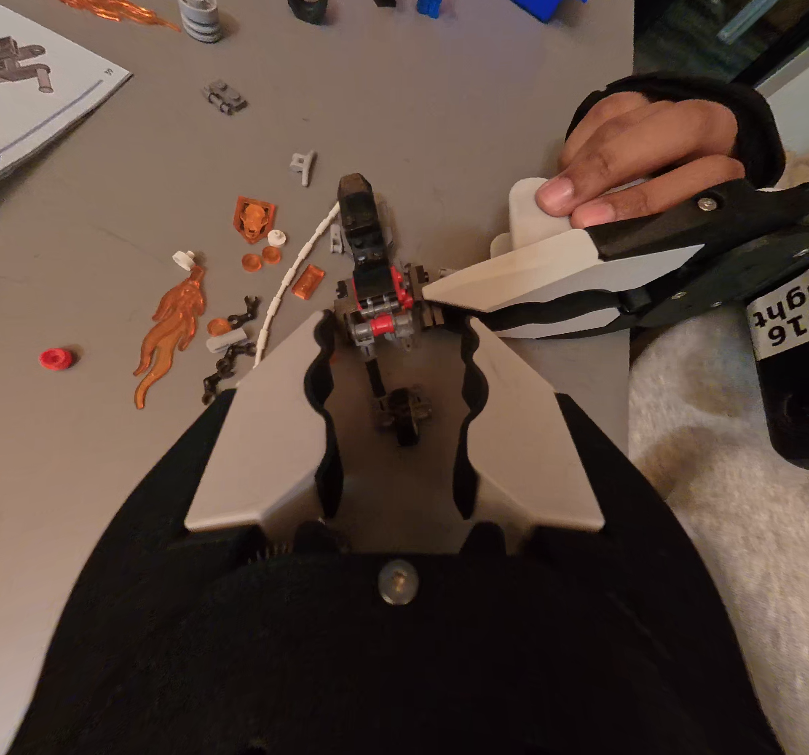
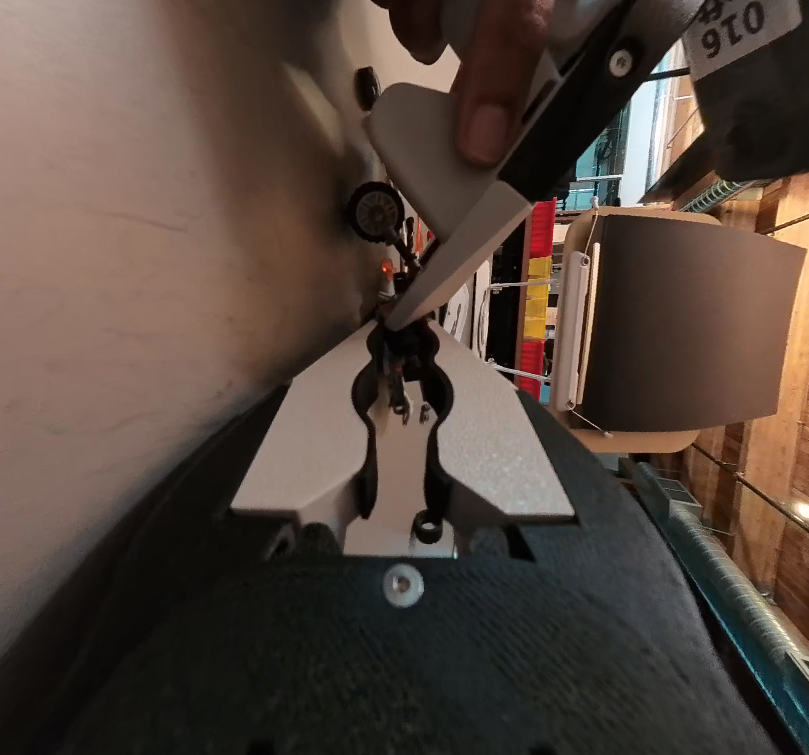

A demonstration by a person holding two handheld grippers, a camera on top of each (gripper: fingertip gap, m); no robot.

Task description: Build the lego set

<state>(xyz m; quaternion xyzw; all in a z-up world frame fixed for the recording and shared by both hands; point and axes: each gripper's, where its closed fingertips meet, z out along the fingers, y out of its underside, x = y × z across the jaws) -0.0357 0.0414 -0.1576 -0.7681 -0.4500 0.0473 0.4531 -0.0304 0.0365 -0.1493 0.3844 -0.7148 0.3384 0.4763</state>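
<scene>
Your left gripper point(image 1: 396, 331) straddles the motorcycle build point(image 1: 378, 296) mid-table, jaws apart around its frame. Your right gripper point(image 1: 431, 296) comes in sideways, tips pinched on the build's right side, your right hand point(image 1: 648, 160) behind it. Loose flame pieces point(image 1: 170, 331) crowd the left; the table edge point(image 1: 628, 252) lies close on the right.

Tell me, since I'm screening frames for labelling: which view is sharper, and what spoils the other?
Left wrist view: sharp, evenly lit, the motorbike model and loose parts crisp, edges bent by the wide lens. Right wrist view: rolled sideways, the table soft and washed out, the model shadowed.
</scene>
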